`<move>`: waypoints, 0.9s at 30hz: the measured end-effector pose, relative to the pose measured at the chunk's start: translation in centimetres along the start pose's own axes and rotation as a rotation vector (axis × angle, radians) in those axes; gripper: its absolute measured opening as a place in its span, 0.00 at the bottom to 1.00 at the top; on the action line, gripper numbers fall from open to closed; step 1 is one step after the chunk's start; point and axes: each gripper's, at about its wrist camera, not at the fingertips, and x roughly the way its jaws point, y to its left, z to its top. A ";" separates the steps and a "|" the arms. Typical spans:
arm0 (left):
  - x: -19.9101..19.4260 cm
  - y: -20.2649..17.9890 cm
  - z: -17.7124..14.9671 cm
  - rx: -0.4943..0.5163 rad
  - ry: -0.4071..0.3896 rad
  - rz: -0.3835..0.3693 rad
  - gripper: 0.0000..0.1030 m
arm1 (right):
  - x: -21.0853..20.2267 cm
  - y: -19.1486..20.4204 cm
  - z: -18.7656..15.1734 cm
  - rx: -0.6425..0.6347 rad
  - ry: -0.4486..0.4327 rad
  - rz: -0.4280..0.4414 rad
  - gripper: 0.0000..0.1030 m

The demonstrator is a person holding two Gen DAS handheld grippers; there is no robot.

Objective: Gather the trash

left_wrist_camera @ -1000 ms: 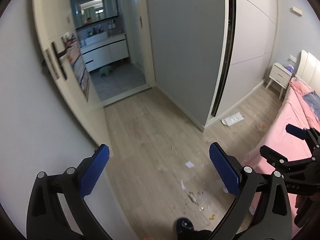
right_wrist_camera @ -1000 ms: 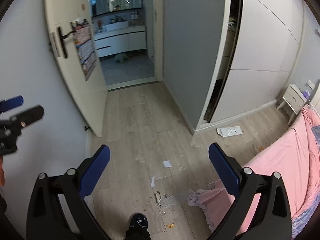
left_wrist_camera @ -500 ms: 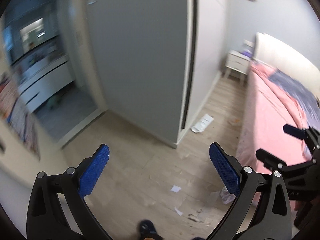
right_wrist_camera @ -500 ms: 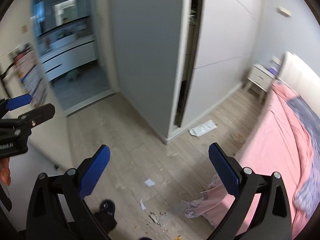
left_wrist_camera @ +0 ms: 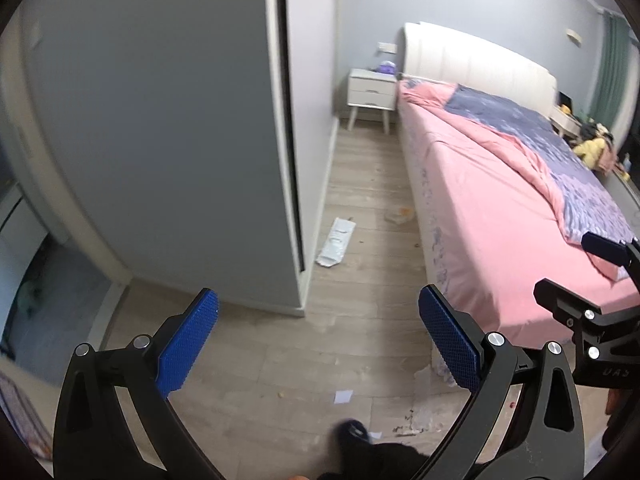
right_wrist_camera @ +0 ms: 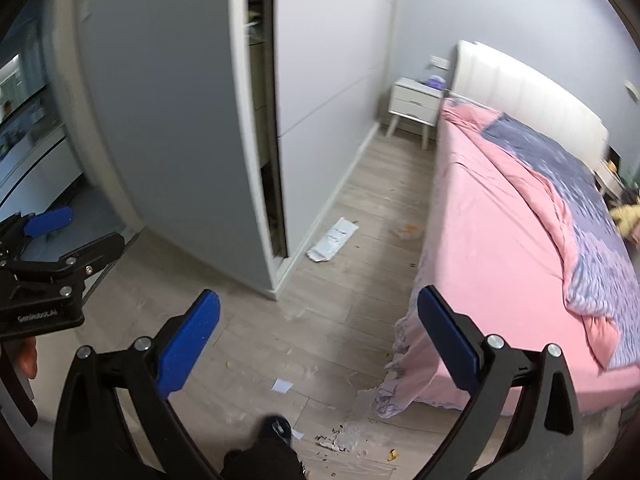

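Both cameras have swung right since a second ago, away from the bathroom doorway and toward the bed. At far left stands the grey wardrobe [left_wrist_camera: 160, 140], its sliding door ajar on a dark gap. The left tongs [left_wrist_camera: 318, 344] are spread wide with nothing between their blue pads, held above the wooden floor [left_wrist_camera: 360, 184]. Just beside the wardrobe's corner lies a crumpled white wrapper [left_wrist_camera: 337, 241] flat on the floor. Nearer the person's dark shoe [right_wrist_camera: 276, 428] sits a small white paper scrap [right_wrist_camera: 282, 386], and to its right a patch of crumbs and what may be clear plastic film [right_wrist_camera: 352, 438], too blurred to be sure. Another orange-tinged bit of litter [right_wrist_camera: 406, 231] lies close to the bed's edge. The right tongs [right_wrist_camera: 319, 342] are likewise spread and empty. At right, the bed [right_wrist_camera: 492, 248] carries a pink sheet and blue patterned quilt, with a white nightstand [left_wrist_camera: 370, 90] at its head.
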 end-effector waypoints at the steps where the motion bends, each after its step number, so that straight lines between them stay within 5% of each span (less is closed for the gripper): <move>1: 0.8 0.0 0.7 0.003 0.002 -0.014 0.94 | 0.9 -0.3 0.5 0.016 -0.004 -0.018 0.93; 10: 8.8 -1.9 9.9 0.157 0.034 -0.092 0.94 | 7.3 -4.4 5.5 0.166 0.001 -0.052 0.93; 16: 12.5 -4.8 15.7 0.208 0.015 -0.143 0.94 | 9.4 -7.7 8.6 0.155 -0.017 -0.084 0.93; 27: 25.1 -8.1 26.3 0.219 0.050 -0.228 0.94 | 15.9 -13.6 14.6 0.225 -0.011 -0.147 0.93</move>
